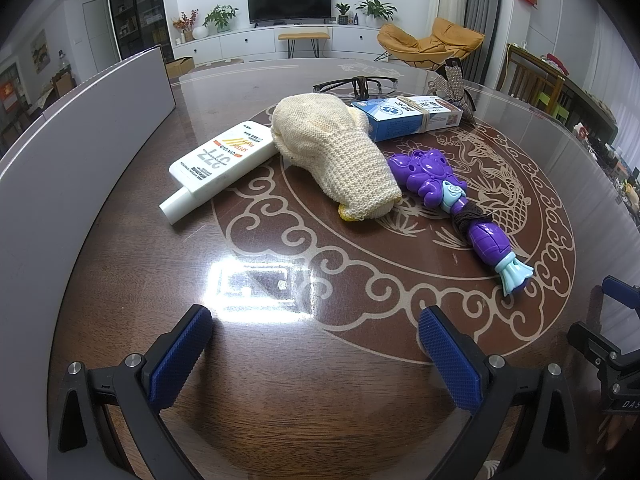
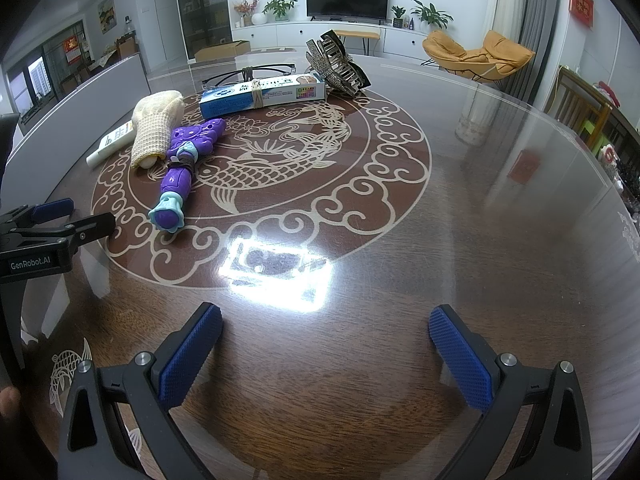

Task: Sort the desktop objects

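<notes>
Hovering low over the table (image 1: 132, 248), both the left gripper (image 1: 316, 356) and right gripper (image 2: 326, 356) gape wide, empty; the knitted glove (image 1: 336, 156) half-covers the white bottle (image 1: 218, 164) beside the purple toy (image 1: 448, 204).

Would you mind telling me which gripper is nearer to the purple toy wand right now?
Left. The left gripper, open, sits just short of the purple toy wand. The right gripper, also open, hangs farther back and off to its right.
</notes>
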Demonstrator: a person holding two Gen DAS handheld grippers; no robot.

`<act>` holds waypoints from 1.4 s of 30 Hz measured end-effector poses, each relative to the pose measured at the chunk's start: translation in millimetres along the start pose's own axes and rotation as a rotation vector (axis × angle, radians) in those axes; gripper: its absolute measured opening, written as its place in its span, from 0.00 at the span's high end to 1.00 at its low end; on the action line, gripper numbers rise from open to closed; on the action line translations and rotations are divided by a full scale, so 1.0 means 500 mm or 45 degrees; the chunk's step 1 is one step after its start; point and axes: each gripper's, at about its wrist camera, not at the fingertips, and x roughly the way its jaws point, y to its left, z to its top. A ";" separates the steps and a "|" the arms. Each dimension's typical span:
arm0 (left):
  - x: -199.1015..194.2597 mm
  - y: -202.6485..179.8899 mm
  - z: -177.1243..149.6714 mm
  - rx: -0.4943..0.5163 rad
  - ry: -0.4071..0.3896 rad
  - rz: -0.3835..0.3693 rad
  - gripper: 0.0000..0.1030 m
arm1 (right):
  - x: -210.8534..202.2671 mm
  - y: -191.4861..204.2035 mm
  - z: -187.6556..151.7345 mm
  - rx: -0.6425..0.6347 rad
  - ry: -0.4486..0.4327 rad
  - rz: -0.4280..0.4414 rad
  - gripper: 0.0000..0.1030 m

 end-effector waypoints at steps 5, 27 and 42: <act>0.001 0.001 0.001 0.000 0.000 0.000 0.00 | 0.000 0.000 0.000 0.000 0.000 0.000 0.00; -0.095 0.059 -0.051 -0.085 -0.077 0.025 0.00 | 0.000 0.000 0.000 0.000 0.000 0.000 0.00; -0.201 0.048 -0.131 0.223 -0.146 0.184 0.00 | -0.001 -0.001 -0.001 0.000 0.000 0.000 0.00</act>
